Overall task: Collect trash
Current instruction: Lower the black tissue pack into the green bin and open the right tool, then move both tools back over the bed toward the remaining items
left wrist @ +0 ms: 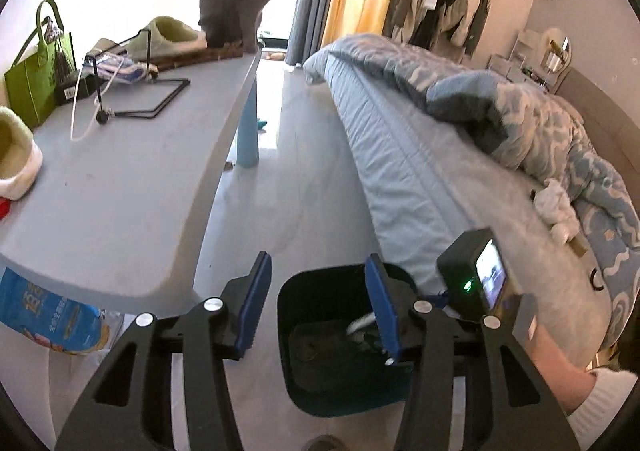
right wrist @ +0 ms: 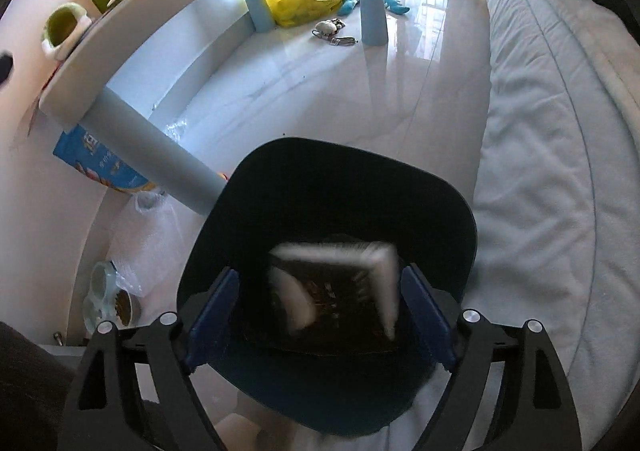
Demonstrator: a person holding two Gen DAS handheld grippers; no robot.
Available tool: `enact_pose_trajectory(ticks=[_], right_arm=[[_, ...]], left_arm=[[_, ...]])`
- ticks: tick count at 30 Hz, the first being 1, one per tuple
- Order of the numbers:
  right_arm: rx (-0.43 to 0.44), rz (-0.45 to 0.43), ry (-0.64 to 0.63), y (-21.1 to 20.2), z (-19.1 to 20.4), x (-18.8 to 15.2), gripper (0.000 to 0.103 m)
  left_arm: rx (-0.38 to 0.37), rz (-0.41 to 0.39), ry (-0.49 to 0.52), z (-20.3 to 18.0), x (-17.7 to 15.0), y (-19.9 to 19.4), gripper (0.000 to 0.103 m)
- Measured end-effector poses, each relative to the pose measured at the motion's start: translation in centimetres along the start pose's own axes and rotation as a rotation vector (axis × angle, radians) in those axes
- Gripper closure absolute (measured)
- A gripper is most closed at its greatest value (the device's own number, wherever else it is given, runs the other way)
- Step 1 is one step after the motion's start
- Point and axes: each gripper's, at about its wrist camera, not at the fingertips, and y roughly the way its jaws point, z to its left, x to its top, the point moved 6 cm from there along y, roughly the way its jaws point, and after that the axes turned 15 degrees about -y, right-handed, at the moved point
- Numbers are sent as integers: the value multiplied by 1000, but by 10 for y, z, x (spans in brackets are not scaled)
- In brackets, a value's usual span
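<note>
- The dark, white-edged flat packet [right wrist: 334, 291], motion-blurred, lies directly below the right gripper [right wrist: 320, 305], between its blue-padded fingers, over the mouth of the dark rounded plastic trash bin [right wrist: 248, 187]; the pads stand clear of it on both sides, so the jaws are open and the packet looks released, dropping into the bin
- Its long axis I cannot tell; it is tilted and too blurred
- The left gripper [left wrist: 316, 303] is part-open with nothing between its pads; the same bin [left wrist: 288, 299] sits below and ahead of it, beside the pale blue mattress [left wrist: 400, 171]
- The right hand is nearer the bin's opening; a crumpled white tissue [left wrist: 556, 207] on the bed looks like trash left to collect, on the right hand's side
</note>
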Motion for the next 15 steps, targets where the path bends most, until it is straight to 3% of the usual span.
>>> enact_pose_trajectory(ticks=[8,15], right_arm=[[14,-80,-16,-29,3,9,18],[17,-207,-25,-87,-2,15,18]], left_arm=[[-50,-36,-34,-16,13,-16,52],[-87,-77,-60,-36,27,-29,52]])
